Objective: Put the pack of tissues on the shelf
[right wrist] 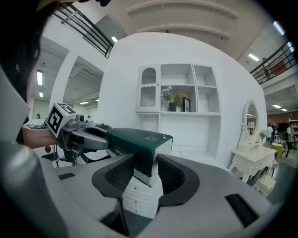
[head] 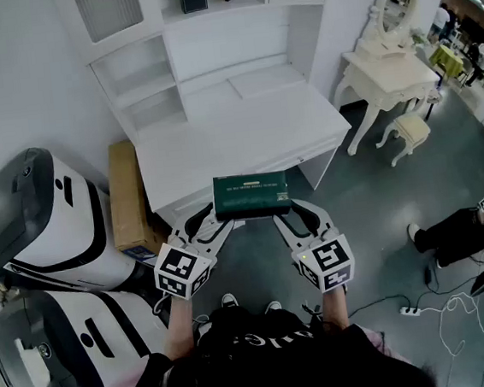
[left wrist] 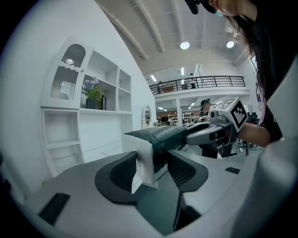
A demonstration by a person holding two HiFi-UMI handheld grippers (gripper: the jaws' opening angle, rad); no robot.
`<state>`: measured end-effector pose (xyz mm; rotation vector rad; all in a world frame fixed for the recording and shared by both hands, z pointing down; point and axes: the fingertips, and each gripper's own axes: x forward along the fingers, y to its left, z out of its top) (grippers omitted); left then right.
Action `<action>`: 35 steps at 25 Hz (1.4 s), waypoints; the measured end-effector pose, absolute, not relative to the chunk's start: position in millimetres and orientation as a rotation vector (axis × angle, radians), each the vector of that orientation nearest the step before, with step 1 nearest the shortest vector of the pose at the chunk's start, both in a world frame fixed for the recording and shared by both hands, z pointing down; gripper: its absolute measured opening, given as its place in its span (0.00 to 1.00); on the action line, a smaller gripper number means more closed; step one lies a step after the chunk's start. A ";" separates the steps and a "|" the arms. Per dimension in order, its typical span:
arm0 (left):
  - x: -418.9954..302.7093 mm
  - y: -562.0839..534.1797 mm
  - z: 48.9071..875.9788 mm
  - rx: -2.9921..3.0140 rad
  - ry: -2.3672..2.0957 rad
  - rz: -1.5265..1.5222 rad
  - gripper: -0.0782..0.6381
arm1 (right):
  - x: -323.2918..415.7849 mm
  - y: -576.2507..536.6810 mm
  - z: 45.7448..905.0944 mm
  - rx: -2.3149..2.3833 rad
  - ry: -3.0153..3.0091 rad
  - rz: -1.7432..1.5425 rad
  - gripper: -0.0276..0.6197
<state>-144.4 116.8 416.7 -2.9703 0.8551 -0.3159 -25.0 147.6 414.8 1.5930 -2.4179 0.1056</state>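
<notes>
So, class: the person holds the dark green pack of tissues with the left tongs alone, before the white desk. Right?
No. Both tongs hold it: the left tongs grip one end of the pack of tissues and the right tongs the other, before the white desk. The head view shows this.

The print on the pack of tissues [head: 251, 194] is too small to read. Its ends are partly covered where the left tongs [head: 213, 219] and right tongs [head: 294, 210] pinch them. The shelf [head: 239, 6] is cut off by the top edge. A person [head: 453, 233] is cut off at the right edge, with only the legs showing.
</notes>
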 end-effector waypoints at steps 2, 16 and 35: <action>-142.3 116.5 417.3 -2.969 0.861 -0.315 0.42 | -22.7 146.8 415.5 1.590 -2.416 0.104 0.33; -109.2 121.2 417.6 -2.963 0.892 -0.307 0.42 | 11.0 149.1 415.7 1.576 -2.432 0.090 0.33; -62.4 123.7 431.6 -2.970 0.945 -0.315 0.41 | 59.8 147.5 431.6 1.538 -2.481 0.108 0.33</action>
